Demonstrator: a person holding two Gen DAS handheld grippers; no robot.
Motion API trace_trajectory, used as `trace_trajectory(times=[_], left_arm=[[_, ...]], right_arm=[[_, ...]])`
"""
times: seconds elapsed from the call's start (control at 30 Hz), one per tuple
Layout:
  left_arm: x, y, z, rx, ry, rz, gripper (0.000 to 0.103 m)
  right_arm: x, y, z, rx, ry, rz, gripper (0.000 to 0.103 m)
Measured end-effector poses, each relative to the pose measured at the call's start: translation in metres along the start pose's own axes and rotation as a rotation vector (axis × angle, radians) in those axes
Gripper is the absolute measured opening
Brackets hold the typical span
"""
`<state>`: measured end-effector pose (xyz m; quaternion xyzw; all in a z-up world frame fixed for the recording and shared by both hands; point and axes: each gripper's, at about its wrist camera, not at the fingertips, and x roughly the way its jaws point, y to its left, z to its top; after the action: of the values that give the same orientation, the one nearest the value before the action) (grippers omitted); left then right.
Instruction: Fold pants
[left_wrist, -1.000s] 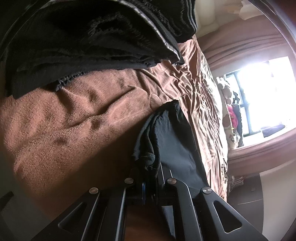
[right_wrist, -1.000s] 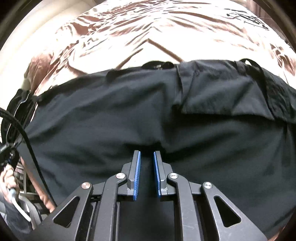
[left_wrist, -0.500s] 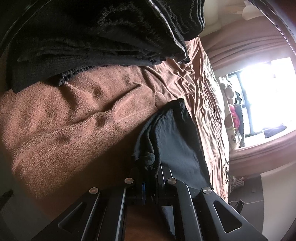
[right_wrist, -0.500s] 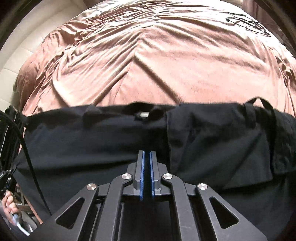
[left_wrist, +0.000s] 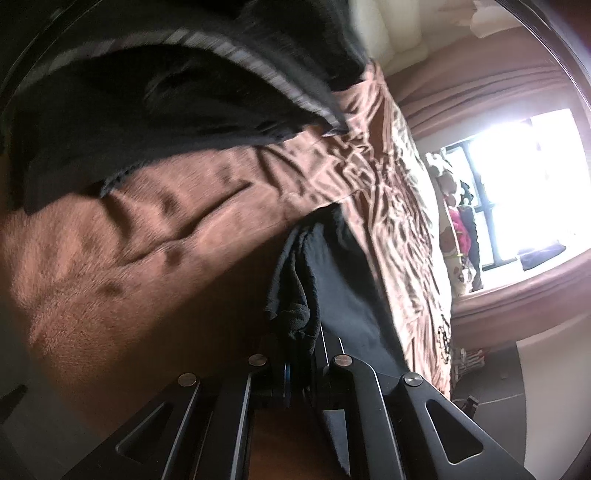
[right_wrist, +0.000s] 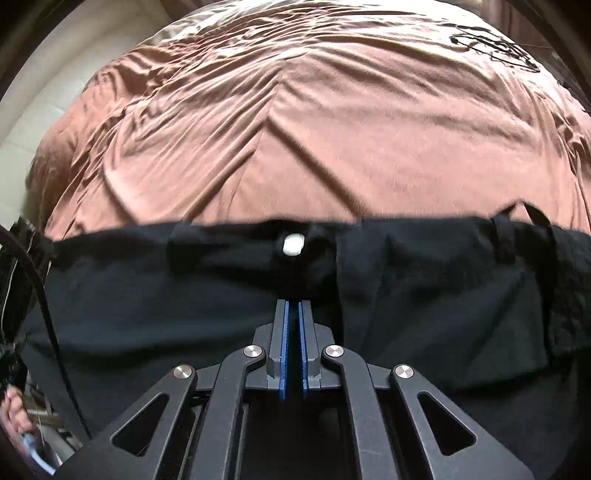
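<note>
Black pants (right_wrist: 424, 295) lie across a brown bedspread (right_wrist: 314, 129), waistband away from me, with a white button (right_wrist: 293, 244) at its middle. My right gripper (right_wrist: 292, 306) is shut on the pants fabric just below the button. In the left wrist view my left gripper (left_wrist: 301, 347) is shut on a bunched edge of the pants (left_wrist: 332, 280), which stretch away along the bed; the fabric hides its fingertips.
A pile of dark folded clothes (left_wrist: 166, 85) lies on the bedspread (left_wrist: 147, 240) beyond the left gripper. A bright window (left_wrist: 517, 184) and curtains are at the right. A cable (right_wrist: 48, 314) and a hand (right_wrist: 14, 410) show at the right wrist view's left edge.
My right gripper has closed on the pants below the button and pulled them nearer, showing more bedspread. My left gripper keeps its hold; its view has shifted slightly.
</note>
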<state>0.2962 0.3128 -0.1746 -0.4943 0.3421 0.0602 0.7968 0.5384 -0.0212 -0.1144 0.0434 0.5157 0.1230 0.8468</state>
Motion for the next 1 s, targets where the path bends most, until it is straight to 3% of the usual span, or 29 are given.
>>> trace_trajectory(times=[0.57,1.0], left_arm=[[-0.041,-0.139,0.009,0.194,-0.043,-0.15,0.007],[-0.056,-0.277,-0.016,0.394,-0.027,-0.26,0.007]], right_arm=[[-0.048,-0.008,-0.101,0.03,0.057,0.152,0.002],[-0.089,-0.043,-0.15,0.108,0.039,0.299,0.002]])
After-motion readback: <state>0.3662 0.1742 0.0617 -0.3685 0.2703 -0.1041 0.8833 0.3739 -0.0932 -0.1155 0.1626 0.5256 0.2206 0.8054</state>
